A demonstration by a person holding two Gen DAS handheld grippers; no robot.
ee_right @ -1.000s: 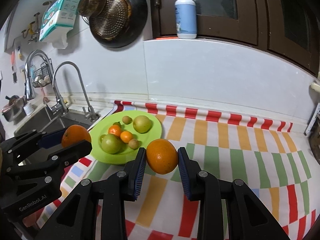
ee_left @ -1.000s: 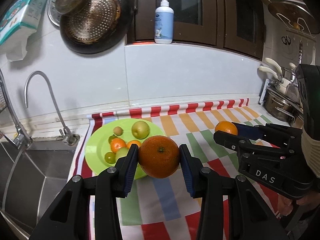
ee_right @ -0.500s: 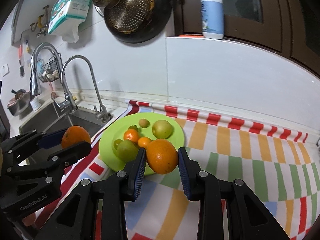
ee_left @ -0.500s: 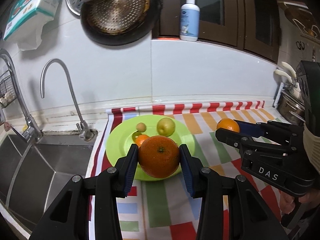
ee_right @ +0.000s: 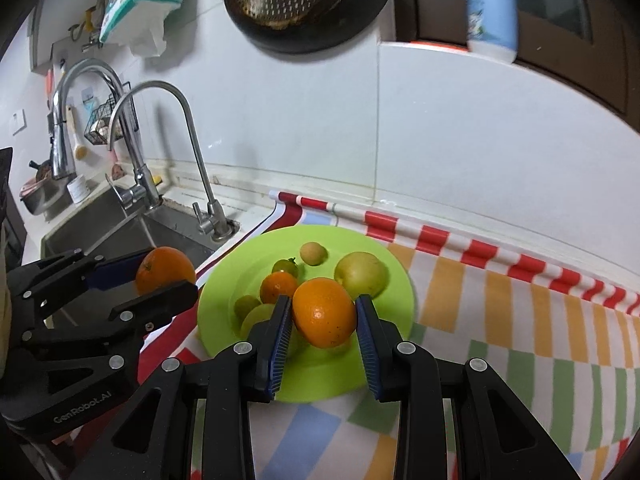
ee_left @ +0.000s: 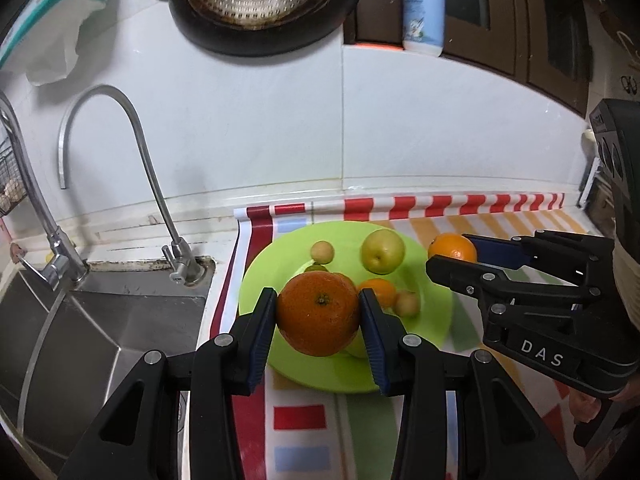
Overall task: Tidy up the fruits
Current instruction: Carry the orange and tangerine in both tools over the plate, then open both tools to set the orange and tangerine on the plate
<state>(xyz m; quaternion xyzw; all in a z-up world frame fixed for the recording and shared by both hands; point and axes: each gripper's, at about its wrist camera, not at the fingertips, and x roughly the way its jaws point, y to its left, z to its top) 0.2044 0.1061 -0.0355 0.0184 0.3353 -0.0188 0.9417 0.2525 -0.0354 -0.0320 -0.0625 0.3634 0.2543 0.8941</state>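
Note:
My left gripper is shut on a large dark orange and holds it above the near left part of the green plate. My right gripper is shut on a lighter orange above the plate. Each gripper also shows in the other view: the right one at the plate's right side, the left one left of the plate. On the plate lie a green apple, a small orange and several small fruits.
A steel sink with two taps lies left of the plate. A striped cloth covers the counter. A pan hangs on the wall, a lotion bottle stands on the ledge.
Both grippers have moved left and forward with their oranges, from over the striped cloth to over the green plate. Both stay shut.

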